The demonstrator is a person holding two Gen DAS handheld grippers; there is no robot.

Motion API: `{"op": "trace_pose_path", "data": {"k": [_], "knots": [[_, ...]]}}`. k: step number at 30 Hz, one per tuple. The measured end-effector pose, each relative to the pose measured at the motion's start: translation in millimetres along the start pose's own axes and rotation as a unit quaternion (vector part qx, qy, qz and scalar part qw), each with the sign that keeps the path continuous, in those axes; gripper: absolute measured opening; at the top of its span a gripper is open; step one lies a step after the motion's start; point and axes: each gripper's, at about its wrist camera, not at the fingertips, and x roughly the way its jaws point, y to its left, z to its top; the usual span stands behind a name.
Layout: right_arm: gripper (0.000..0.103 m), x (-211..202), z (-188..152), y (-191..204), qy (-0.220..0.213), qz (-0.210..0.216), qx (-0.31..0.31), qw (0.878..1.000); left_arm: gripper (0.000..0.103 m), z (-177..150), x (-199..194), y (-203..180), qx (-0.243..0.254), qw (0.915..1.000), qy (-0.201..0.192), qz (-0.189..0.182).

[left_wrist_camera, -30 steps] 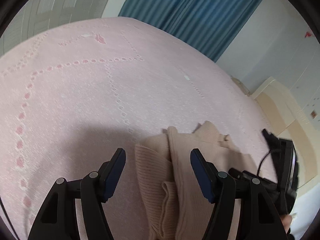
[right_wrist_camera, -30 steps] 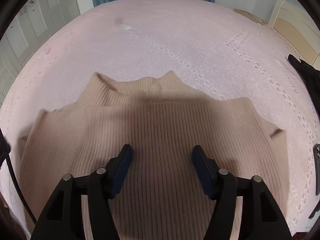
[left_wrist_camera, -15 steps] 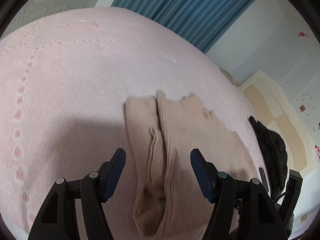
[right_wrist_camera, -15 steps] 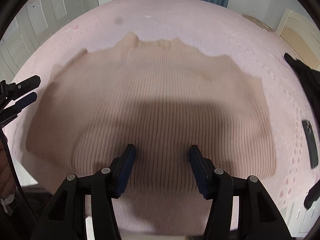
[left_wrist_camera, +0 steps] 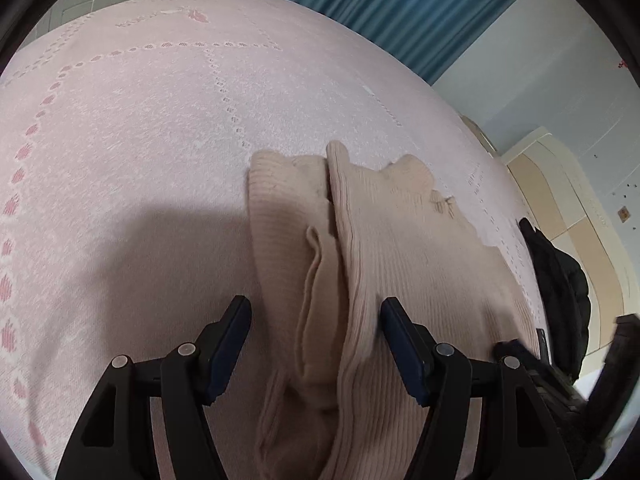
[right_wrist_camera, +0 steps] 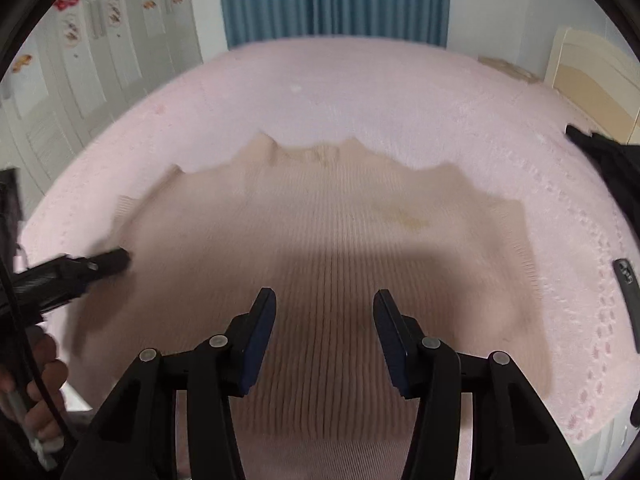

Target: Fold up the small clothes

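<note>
Left wrist: left tool [left_wrist_camera: 316,344] wide, empty, over beige ribbed sweater [left_wrist_camera: 400,264] on pink bed [left_wrist_camera: 140,140]; hem cut off | Right wrist: right tool [right_wrist_camera: 325,334] wide, empty; sweater blurred, near edge hidden.

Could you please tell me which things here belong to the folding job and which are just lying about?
Job:
- sweater, beige, ribbed, spread flat
- left gripper, open over the sweater's sleeve side
- right gripper, open above the sweater's body

Lying about:
- black garment near the bed's edge
- dark remote on the pink bedspread
</note>
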Motion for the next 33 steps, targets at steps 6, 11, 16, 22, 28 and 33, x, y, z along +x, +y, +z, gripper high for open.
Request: {"op": "trace_pose_path", "data": {"k": [6, 11, 16, 22, 28, 33], "knots": [[0.056, 26.0, 13.7, 8.4, -0.009, -0.028, -0.014, 0.999, 0.064, 14.2, 13.0, 1.9, -0.024, 0.9996, 0.004, -0.016], [0.057, 25.7, 7.1, 4.1, -0.029, -0.01, -0.021, 0.999, 0.056, 12.9, 11.9, 15.8, -0.053, 0.9972, 0.01, -0.051], [0.057, 11.3, 5.5, -16.3, -0.033, 0.031, -0.022, 0.999, 0.055, -7.5, 0.1, 18.4, -0.046, 0.9958, 0.02, -0.076], [0.057, 4.0, 10.8, -60.7, -0.025, 0.071, 0.061, 0.995, 0.055, 7.2, 18.8, 5.3, -0.038, 0.9973, 0.02, -0.059], [0.057, -15.3, 9.4, -85.6, -0.055, 0.059, 0.079, 0.994, 0.044, 6.7, 21.9, 5.2, -0.065, 0.9965, 0.017, -0.051], [0.057, -29.8, 5.9, -112.9, -0.078, 0.058, 0.098, 0.99, 0.044, -6.6, 8.1, 9.3, -0.086, 0.9942, 0.024, -0.061]]}}
